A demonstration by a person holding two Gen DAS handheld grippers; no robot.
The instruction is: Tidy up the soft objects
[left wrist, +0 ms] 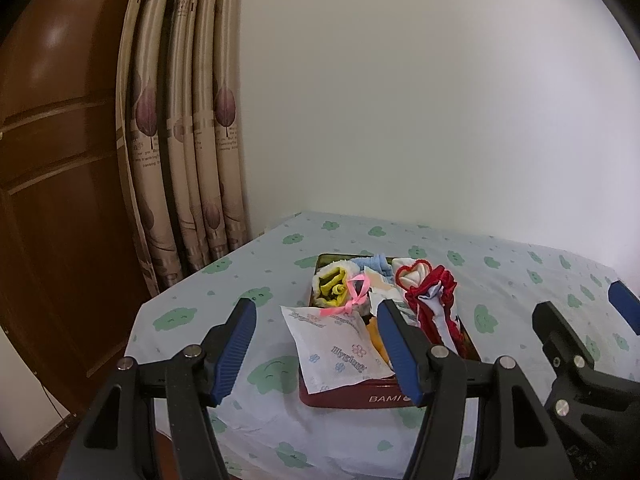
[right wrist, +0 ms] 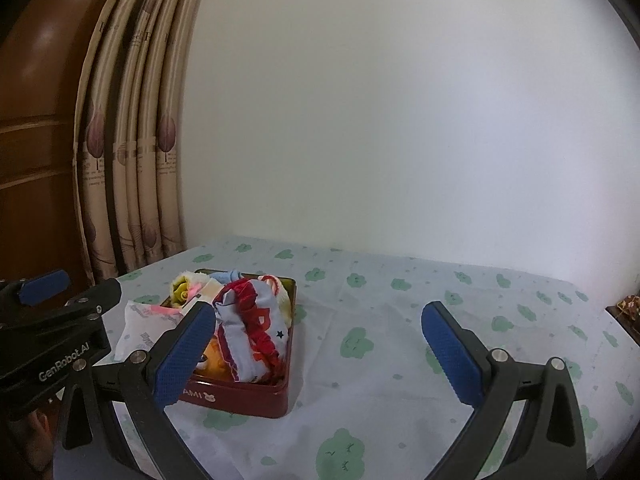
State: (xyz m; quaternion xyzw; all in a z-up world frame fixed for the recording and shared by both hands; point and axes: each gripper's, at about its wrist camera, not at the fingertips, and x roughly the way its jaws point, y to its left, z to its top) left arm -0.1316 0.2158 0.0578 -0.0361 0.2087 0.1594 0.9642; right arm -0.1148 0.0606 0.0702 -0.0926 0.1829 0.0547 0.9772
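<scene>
A dark red tin point(left wrist: 352, 398) stands on a sheet printed with green clouds. It holds a yellow rolled cloth point(left wrist: 334, 286), a pink ribbon point(left wrist: 354, 294), a light blue cloth point(left wrist: 376, 262) and a red-frilled garment point(left wrist: 432, 304). A white printed packet point(left wrist: 340, 352) lies over the tin's near left corner. My left gripper point(left wrist: 316, 344) is open just in front of the tin, touching nothing. My right gripper point(right wrist: 318, 350) is open too and empty; the tin point(right wrist: 240, 396) lies by its left finger. The red-frilled garment point(right wrist: 256, 328) bulges above the rim.
Striped curtains point(left wrist: 188, 160) and a brown wooden door point(left wrist: 52, 200) stand at the left, past the sheet's left edge. A white wall point(right wrist: 400, 120) backs the surface. The cloud sheet point(right wrist: 440, 300) stretches right of the tin. A small brown object point(right wrist: 628, 306) sits at the far right edge.
</scene>
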